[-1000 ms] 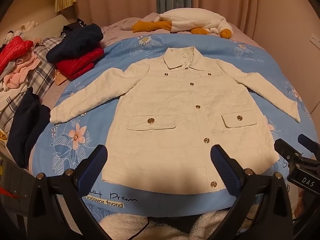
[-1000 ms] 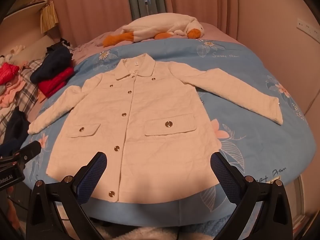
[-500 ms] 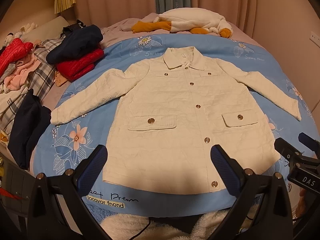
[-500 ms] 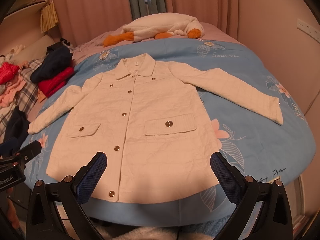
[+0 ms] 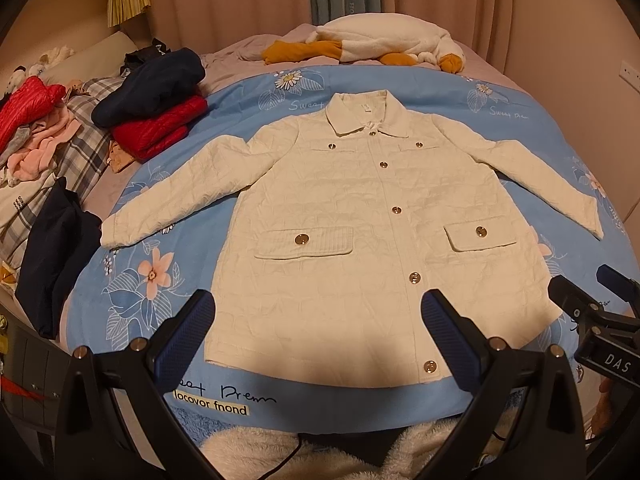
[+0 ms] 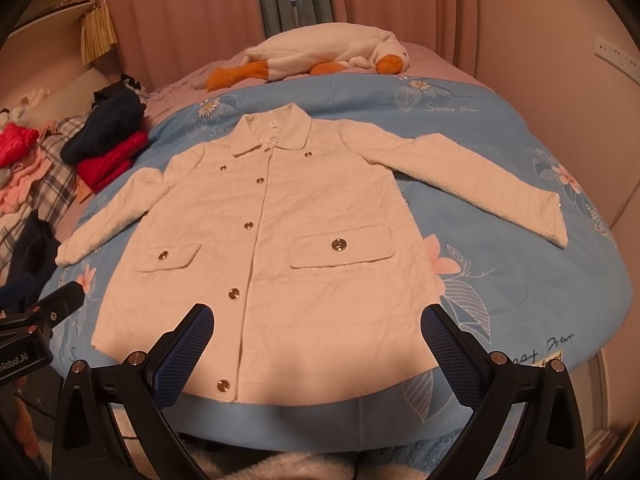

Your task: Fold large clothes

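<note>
Two grippers hover over the near edge of the bed, and almost nothing has changed across the last second: the left gripper [image 5: 318, 330] and the right gripper [image 6: 318, 334] both stay wide open, holding nothing. The white jacket [image 5: 372, 240] still lies flat and buttoned on the blue quilt [image 5: 132, 292], collar at twelve o'clock, hem at six, one sleeve [image 5: 176, 196] reaching toward nine and the other sleeve [image 6: 480, 188] toward three. Off at ten o'clock sits a pile of folded clothes [image 5: 152, 108]. Such stillness suggests the spreading is finished and folding has not begun; a sleeve looks the likely first grab.
</note>
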A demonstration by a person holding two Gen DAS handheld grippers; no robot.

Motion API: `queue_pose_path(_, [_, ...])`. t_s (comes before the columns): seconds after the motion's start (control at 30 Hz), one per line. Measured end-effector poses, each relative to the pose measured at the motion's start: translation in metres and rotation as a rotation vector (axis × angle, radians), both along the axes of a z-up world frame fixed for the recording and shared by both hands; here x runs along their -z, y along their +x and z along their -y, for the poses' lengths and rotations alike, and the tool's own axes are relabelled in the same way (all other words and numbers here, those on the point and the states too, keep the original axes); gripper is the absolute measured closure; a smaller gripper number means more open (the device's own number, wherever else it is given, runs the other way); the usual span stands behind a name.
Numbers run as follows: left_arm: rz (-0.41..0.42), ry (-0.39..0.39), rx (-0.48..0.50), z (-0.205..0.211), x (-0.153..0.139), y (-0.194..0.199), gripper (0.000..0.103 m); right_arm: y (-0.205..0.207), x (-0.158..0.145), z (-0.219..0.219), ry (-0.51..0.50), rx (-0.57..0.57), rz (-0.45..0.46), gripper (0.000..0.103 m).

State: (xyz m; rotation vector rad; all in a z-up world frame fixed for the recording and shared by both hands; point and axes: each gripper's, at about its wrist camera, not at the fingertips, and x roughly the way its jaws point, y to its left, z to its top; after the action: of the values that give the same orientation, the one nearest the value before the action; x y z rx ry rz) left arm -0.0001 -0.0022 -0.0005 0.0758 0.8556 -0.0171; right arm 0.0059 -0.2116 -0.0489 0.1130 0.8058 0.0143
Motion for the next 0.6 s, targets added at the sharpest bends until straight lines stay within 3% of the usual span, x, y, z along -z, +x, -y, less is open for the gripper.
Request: queue_pose_path(0.6, [-0.004,0.000,0.003,-0.0002,0.0025,0.0004,0.000,0.0014,0.0016,0.0002,0.001,0.000,-0.002,0.001])
